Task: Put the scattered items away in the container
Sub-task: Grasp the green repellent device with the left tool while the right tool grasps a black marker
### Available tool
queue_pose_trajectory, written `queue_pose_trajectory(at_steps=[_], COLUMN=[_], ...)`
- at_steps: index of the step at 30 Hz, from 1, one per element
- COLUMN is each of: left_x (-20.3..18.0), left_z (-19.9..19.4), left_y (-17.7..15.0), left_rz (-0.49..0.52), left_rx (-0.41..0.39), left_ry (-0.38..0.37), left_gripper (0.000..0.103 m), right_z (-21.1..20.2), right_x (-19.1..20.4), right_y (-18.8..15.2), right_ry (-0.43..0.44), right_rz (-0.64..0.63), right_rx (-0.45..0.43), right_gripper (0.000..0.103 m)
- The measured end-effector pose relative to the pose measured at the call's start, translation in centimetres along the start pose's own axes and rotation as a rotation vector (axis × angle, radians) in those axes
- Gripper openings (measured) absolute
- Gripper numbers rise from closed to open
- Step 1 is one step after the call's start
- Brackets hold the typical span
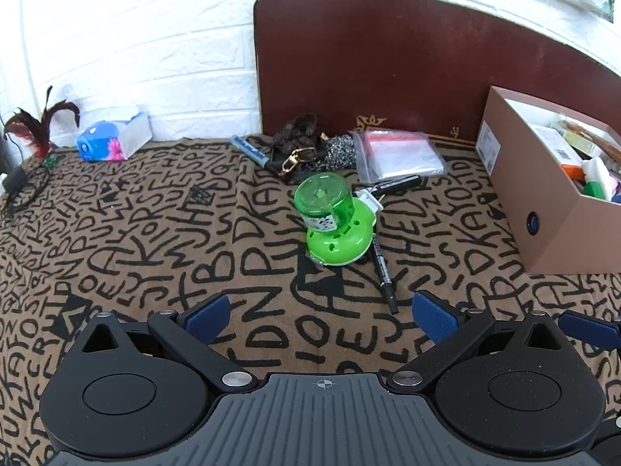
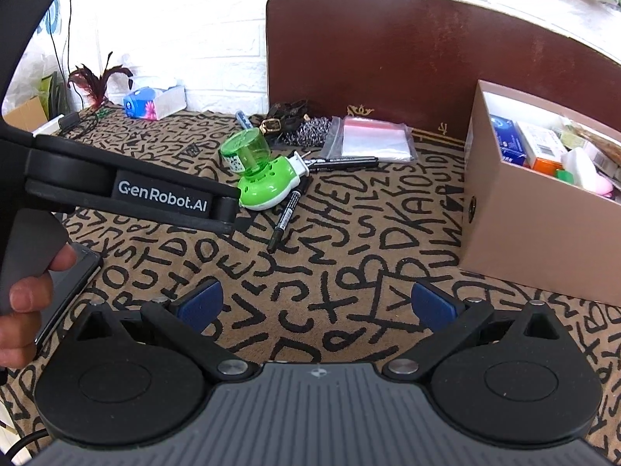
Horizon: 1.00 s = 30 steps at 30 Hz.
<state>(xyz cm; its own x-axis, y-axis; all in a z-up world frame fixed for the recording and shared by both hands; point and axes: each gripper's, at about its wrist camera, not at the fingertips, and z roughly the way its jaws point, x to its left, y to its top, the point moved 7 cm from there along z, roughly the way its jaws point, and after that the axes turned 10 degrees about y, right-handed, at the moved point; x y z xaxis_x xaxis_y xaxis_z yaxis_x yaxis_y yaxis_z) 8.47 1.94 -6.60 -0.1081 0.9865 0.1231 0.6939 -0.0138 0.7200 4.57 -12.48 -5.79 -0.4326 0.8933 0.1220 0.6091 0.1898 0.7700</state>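
Observation:
A green plug-in device with a clear green bottle (image 1: 335,221) lies on the lettered cloth; it also shows in the right wrist view (image 2: 262,174). A black marker (image 1: 382,272) (image 2: 285,215) lies beside it, and another black pen (image 1: 396,184) (image 2: 345,162) behind it. A brown strap with a clasp (image 1: 297,147), a metal scourer (image 1: 341,151), a blue tube (image 1: 250,151) and a clear zip bag (image 1: 399,153) lie at the back. The cardboard box (image 1: 543,217) (image 2: 524,229) holds several items at right. My left gripper (image 1: 324,312) is open, short of the green device. My right gripper (image 2: 316,306) is open over bare cloth.
A dark red board (image 1: 407,66) leans on the white brick wall. A tissue pack (image 1: 112,141) and a feather toy (image 1: 39,128) sit at the far left. A phone (image 2: 66,291) lies at left in the right wrist view, under the left gripper's body (image 2: 128,194).

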Motion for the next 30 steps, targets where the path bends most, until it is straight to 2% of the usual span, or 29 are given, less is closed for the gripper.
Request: queue_pose_trajectory(at_steps=[7, 14, 20, 27, 30], left_x=[0.2, 0.4, -0.1, -1.0, -1.1], left_z=[1.6, 2.4, 3.9, 7.0, 8.5], left_y=[-0.1, 0.7, 2.4, 4.6, 5.3], left_rz=[0.005, 0.01, 0.014, 0.039, 0.033], left_rx=[0.033, 0.027, 0.033, 0.029, 0.044], left_ry=[-0.016, -0.095, -0.151, -0.134, -0.132], left_gripper=[0.103, 0.101, 0.093, 0.08, 0.076], right_z=[2.1, 4.1, 6.3, 9.3, 10.4], right_x=[-0.1, -0.1, 0.0, -0.6, -0.7], right_y=[0.1, 0.5, 1.1, 1.8, 2.3], right_ry=[-0.001, 0.023, 0.047, 0.064, 0.06], right_rz=[0.007, 0.004, -0.01, -0.025, -0.046], right_rx=[0.041, 0.059, 0.071, 0.096, 0.09], right_gripper=[0.103, 0.102, 0.092, 0.072, 0.071])
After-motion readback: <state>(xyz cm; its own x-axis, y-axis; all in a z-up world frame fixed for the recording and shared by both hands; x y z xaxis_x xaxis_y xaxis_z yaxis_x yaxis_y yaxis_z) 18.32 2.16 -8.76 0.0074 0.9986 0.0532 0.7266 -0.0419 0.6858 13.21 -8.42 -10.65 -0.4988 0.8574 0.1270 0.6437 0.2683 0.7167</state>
